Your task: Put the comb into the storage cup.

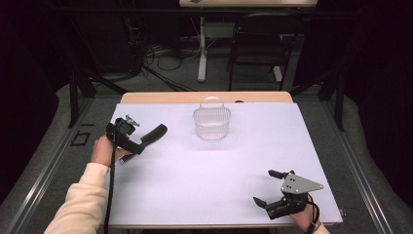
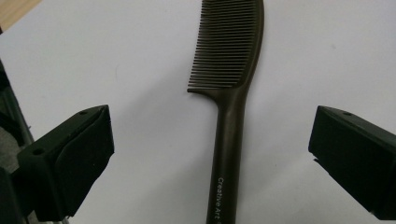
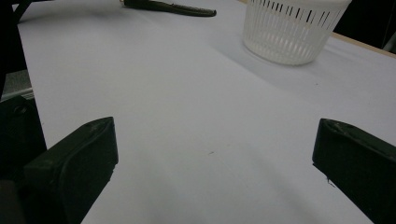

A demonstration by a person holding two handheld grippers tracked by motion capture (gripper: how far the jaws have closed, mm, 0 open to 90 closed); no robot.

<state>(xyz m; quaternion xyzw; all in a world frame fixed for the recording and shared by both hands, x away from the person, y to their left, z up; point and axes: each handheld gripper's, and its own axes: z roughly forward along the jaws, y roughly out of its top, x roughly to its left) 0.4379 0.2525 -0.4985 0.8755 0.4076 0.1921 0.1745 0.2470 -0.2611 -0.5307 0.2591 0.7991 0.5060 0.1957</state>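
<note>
The left tool [image 2: 210, 154] hangs wide open over the comb [image 2: 231, 93], jaws astride the handle and clear of it; the right tool [image 1: 275, 191] idles wide at the near right of the surface [image 1: 204, 185]; the basket [image 1: 212, 123] stands well apart; judged best: lower squarely, close on the handle below the teeth.

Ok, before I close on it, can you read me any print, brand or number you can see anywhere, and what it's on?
"Creative Art": white print running along the handle of the dark comb, seen in the left gripper view; the edge of the picture cuts it off, so more may follow.
Nothing readable on the white basket, the table, the left gripper or the right gripper.
</note>
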